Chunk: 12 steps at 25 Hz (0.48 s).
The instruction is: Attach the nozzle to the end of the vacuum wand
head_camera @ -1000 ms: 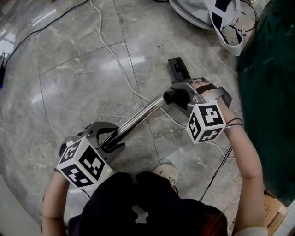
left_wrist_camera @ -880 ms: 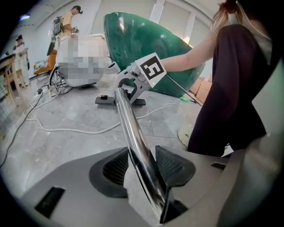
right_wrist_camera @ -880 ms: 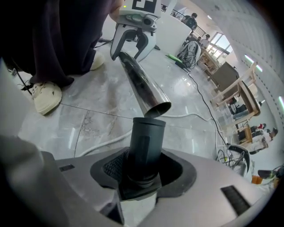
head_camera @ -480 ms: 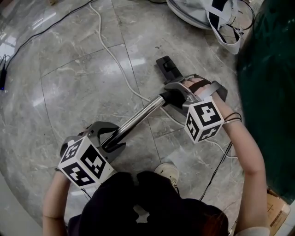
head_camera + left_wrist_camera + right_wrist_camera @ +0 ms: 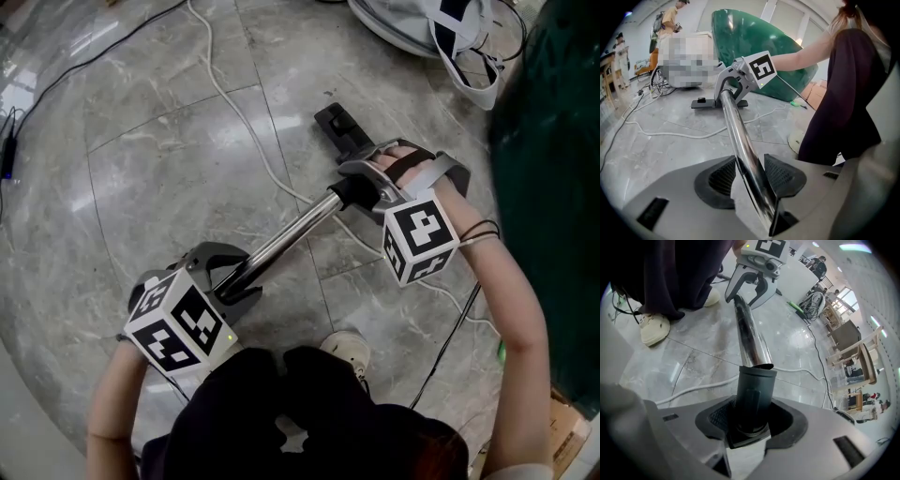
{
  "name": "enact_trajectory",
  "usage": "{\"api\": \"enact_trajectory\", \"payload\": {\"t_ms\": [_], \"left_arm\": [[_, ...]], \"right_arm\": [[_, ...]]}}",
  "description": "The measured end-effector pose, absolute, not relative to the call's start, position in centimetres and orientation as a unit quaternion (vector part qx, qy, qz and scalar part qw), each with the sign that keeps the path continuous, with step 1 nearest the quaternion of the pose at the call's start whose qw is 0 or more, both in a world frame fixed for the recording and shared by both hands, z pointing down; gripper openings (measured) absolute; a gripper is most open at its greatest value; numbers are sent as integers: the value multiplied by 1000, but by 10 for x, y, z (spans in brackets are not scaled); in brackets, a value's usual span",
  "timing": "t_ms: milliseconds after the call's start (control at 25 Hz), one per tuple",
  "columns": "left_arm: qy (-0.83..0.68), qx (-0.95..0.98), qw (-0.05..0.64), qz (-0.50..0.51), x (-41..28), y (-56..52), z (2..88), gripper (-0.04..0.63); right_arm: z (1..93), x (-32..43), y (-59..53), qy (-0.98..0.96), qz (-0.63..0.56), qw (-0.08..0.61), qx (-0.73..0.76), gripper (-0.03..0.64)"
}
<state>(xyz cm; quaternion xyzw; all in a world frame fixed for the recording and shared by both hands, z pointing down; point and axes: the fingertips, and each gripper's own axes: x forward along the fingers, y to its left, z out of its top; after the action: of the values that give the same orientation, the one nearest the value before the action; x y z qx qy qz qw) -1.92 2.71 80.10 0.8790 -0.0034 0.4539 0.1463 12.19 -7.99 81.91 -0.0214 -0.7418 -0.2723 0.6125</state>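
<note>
R gripper (image 5: pixel 750 425) fingers (image 5: pixel 712 420) clamped on dark grey nozzle (image 5: pixel 752 392), at its collar. Chrome wand (image 5: pixel 749 338) meets collar mouth, runs twd 12 o'clock to L gripper (image 5: pixel 749 291), passing btwn its fingers. White cable (image 5: pixel 693 389) crosses marble floor (image 5: pixel 693 357) behind nozzle. Shoe (image 5: pixel 651 328) at 10 o'clock; chairs (image 5: pixel 858 357) at 3.

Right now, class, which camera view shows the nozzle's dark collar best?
The right gripper view: the collar fills the foreground between the jaws, the wand meeting its rim. The head view shows mostly the nozzle's flat foot, the collar largely covered by the right hand-held gripper. The left gripper view shows only that foot, far off.
</note>
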Motion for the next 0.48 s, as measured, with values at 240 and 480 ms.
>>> {"api": "enact_trajectory", "payload": {"t_ms": [240, 480], "left_arm": [[-10, 877, 152, 455, -18, 26, 811, 192], [-11, 874, 161, 459, -17, 27, 821, 192]], "right_arm": [[826, 125, -85, -686, -325, 650, -50, 196], [832, 129, -86, -650, -346, 674, -57, 196]]}}
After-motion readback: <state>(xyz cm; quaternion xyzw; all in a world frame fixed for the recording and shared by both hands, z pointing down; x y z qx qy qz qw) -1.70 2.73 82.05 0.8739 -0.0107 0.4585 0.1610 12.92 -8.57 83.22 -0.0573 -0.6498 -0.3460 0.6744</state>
